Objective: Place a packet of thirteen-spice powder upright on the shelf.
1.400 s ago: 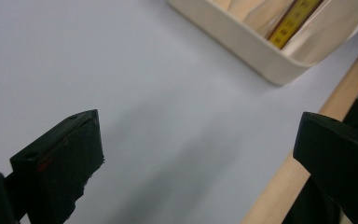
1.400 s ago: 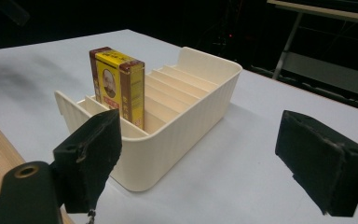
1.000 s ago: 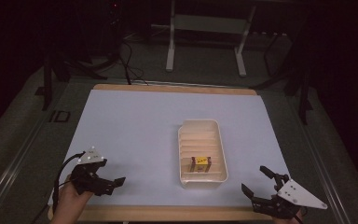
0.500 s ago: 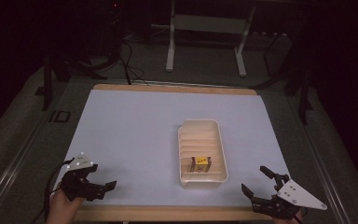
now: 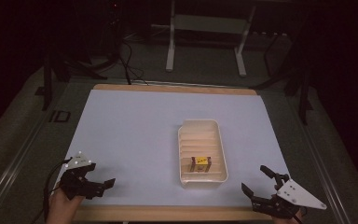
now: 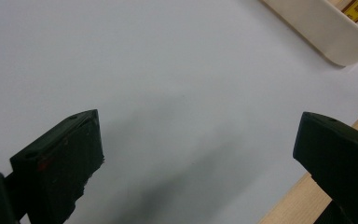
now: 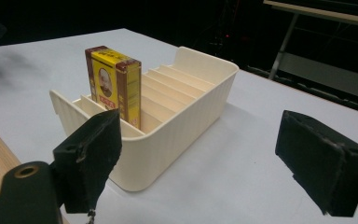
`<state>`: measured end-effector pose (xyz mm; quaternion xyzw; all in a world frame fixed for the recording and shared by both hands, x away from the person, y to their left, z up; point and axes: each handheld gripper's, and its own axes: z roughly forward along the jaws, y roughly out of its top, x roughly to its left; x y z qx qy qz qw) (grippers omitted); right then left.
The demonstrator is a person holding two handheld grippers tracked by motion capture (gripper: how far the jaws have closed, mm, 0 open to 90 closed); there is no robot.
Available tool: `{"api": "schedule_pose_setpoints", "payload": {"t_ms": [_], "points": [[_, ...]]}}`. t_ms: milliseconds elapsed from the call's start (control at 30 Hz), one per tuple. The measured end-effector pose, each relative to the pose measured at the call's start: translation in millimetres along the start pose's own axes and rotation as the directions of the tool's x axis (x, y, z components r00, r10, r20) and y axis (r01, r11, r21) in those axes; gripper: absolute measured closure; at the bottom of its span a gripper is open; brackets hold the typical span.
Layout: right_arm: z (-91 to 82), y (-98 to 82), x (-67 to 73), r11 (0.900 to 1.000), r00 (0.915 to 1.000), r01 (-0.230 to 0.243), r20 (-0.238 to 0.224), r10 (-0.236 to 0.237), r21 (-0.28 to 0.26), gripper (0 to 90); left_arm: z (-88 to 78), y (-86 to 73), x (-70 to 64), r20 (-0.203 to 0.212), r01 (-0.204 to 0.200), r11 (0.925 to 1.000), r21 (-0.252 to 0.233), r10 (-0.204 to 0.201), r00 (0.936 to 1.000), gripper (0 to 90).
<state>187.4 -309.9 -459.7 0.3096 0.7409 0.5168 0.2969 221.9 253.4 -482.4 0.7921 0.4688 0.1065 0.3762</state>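
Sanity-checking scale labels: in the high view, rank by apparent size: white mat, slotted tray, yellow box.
1. White mat: largest by far, covering most of the table.
2. Slotted tray: much smaller, resting on the mat.
3. Yellow box: smallest, standing in one of the tray's near slots.

This looks like a lab or recording studio set up for data capture. The wood-edged surface (image 5: 121,140) is covered by a plain pale sheet and lit from above while the room around it is dark. Behind it stand a metal-legged stand (image 5: 205,42) and loose cables (image 5: 130,60) on grey carpet.
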Motion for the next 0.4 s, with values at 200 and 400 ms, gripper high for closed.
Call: {"api": "schedule_pose_setpoints", "payload": {"t_ms": [200,400], "points": [[-0.3,0.0,0.2,1.000,1.0000,-0.002,-0.005,0.002,-0.002,14.6,2.6,-1.2,1.4,0.017,0.011,0.9998,0.015,-0.011,0.9998,1.5],[0.0,0.0,0.1,1.000,1.0000,-0.001,-0.006,0.001,-0.001,14.5,2.5,-1.7,2.5,0.010,0.020,0.9997,0.013,-0.020,0.9998,1.5]]}}
